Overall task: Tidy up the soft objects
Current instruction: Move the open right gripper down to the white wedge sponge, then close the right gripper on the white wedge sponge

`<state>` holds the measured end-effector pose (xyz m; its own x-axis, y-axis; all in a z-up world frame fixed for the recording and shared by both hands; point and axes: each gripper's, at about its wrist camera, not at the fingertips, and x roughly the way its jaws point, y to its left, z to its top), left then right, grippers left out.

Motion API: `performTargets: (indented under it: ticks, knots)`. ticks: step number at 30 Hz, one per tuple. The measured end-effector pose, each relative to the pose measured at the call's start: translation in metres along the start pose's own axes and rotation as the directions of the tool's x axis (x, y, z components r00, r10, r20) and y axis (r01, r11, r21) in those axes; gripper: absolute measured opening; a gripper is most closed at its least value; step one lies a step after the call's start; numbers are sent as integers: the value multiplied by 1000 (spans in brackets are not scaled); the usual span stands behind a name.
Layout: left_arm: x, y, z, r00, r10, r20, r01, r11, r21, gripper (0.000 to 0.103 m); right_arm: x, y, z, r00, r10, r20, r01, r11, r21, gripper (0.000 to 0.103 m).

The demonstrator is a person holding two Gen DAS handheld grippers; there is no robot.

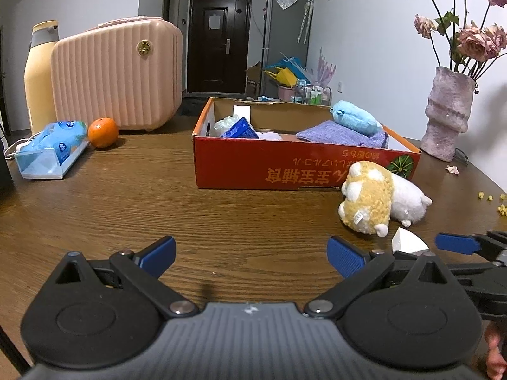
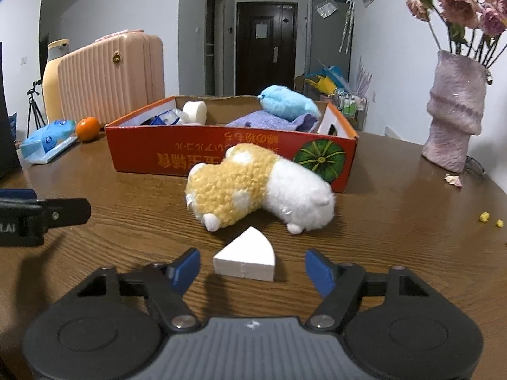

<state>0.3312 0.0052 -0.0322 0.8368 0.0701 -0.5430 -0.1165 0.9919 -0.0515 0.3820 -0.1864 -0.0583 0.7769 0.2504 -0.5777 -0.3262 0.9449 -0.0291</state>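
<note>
Right claw (image 2: 252,269) sits lower centre, jaws apart, white foam wedge (image 2: 244,261) between them untouched on the bench (image 2: 396,253); left claw (image 1: 252,255) open, empty; plush toy (image 2: 259,190) lies centre frame, before the red box (image 2: 221,155)

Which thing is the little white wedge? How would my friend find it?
Start at the red box on the brown table. In front of it lies a yellow-and-white plush, and just nearer than that sits the wedge, between the open jaws of the right gripper. It is the only smooth, plain white, pie-slice-shaped thing there.
</note>
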Motion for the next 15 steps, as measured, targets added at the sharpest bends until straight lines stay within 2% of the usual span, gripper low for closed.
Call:
performTargets:
  ticks: [2,4,5,15]
  knots:
    - [0,-1,0,1000,-2,0,2,1000,4,103,6,2,2,1000,6,-16,-6,1000,-5,62]
    - [0,-1,0,1000,-3,-1,3,1000,4,103,11,3,2,999,14,-37,-14,1000,-3,42]
    - [0,-1,0,1000,-2,-2,2,1000,4,103,12,3,2,999,21,-40,-21,1000,1,39]
    - [1,-1,-1,1000,-4,-7,4,1000,2,103,8,0,3,1000,8,-20,-8,1000,14,33]
